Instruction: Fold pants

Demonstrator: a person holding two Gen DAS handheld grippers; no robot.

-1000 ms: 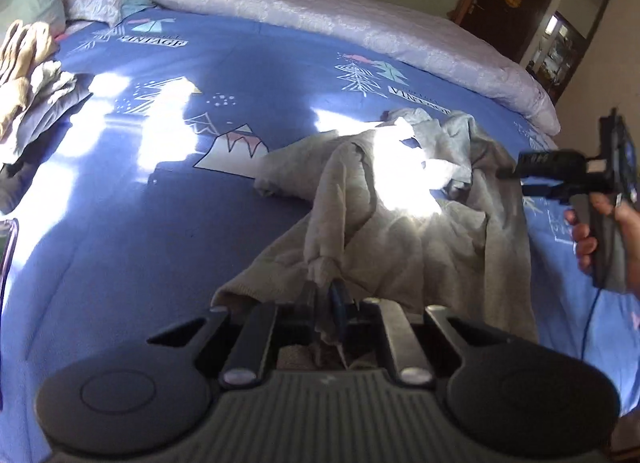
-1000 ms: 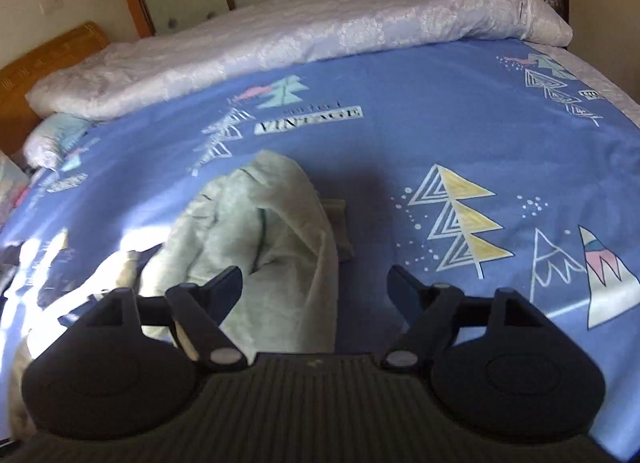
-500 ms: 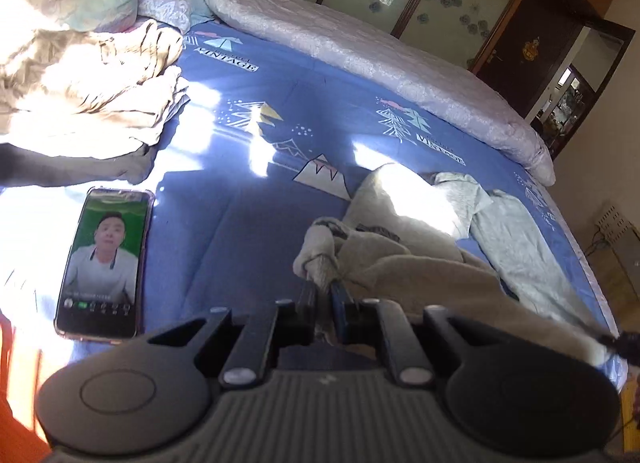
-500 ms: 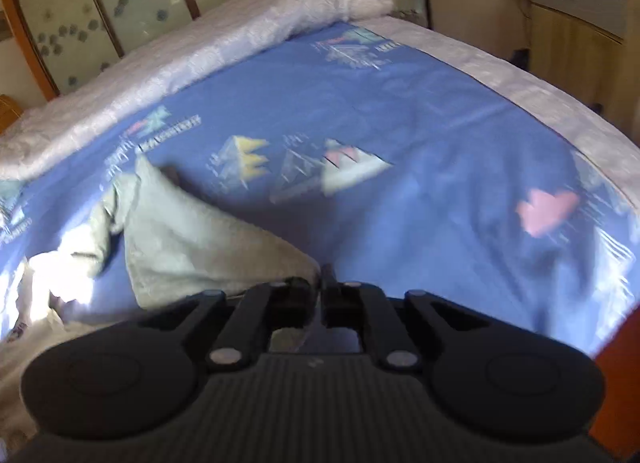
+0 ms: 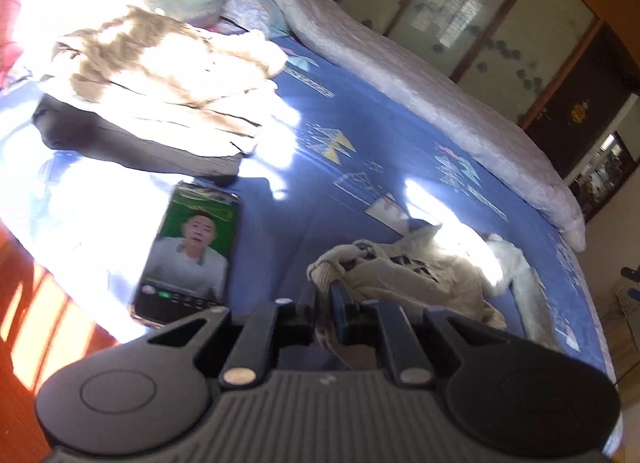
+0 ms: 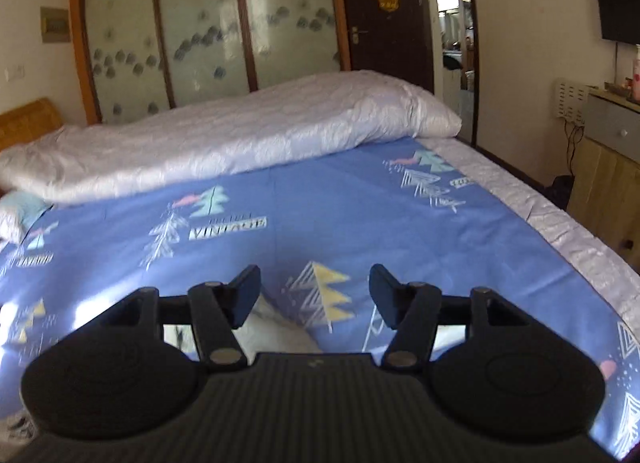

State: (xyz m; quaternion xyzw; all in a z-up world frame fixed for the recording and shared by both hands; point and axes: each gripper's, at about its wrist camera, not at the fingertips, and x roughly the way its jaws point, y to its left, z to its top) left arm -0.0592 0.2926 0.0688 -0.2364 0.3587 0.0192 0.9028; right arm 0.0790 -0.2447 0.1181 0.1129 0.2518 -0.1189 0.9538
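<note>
Light grey pants (image 5: 420, 279) lie crumpled on the blue patterned bedsheet (image 5: 320, 191), in the lower middle of the left wrist view. My left gripper (image 5: 326, 295) is shut on a bunched edge of the pants near the bed's front edge. My right gripper (image 6: 314, 287) is open and empty above the sheet (image 6: 320, 215). In the right wrist view only a pale strip of the pants (image 6: 276, 331) shows below the fingers, mostly hidden by the gripper body.
A phone (image 5: 188, 259) with a lit screen lies on the sheet left of the pants. A pile of folded clothes (image 5: 152, 87) sits at the far left. A rolled white duvet (image 6: 224, 147) runs along the far side. A cabinet (image 6: 604, 167) stands right of the bed.
My right gripper has opened and let go of the pants, then lifted to face the far side of the bed. My left gripper has pulled the pants edge further toward the front left.
</note>
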